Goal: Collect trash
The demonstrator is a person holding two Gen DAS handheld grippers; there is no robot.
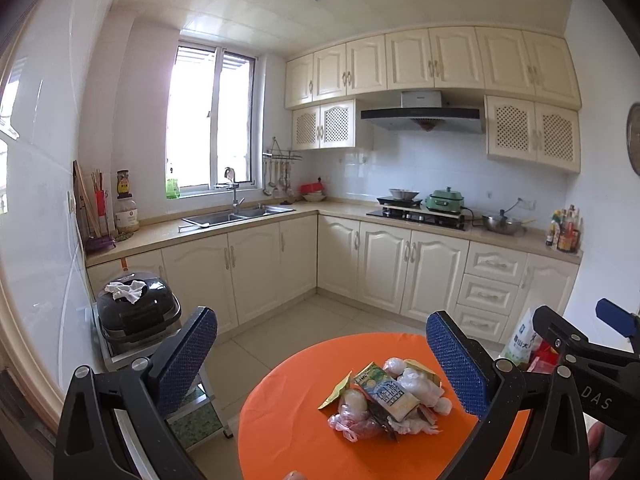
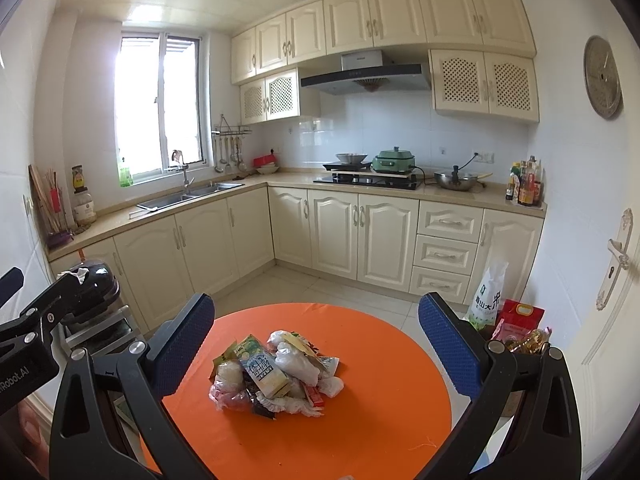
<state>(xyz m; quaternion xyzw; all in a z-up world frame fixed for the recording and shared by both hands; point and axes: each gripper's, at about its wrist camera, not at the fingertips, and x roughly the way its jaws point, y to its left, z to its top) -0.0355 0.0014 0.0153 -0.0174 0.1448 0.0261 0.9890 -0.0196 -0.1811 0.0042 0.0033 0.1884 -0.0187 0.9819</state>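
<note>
Left tongs (image 1: 320, 356), right tongs (image 2: 316, 340): both released, jaws spread wide, nothing held, poised above worktop (image 2: 380, 420) for first pick. Trash pile (image 2: 276, 376) at centre of orange worktop: carton (image 2: 266, 374), plastic bags, wrappers, heaped together, presumably for easy collection. Beyond: floor, cabinets, sink (image 2: 188, 196), stove (image 2: 372, 179).

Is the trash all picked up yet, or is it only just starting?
It looks like only the start. Done: nothing visibly; the heap of crumpled plastic bags, wrappers and a milk carton sits piled on the round orange table. In hand: nothing; the left gripper and right gripper both hang open above the table, empty. Left: picking up the whole heap. No bin shows in either view.
</note>
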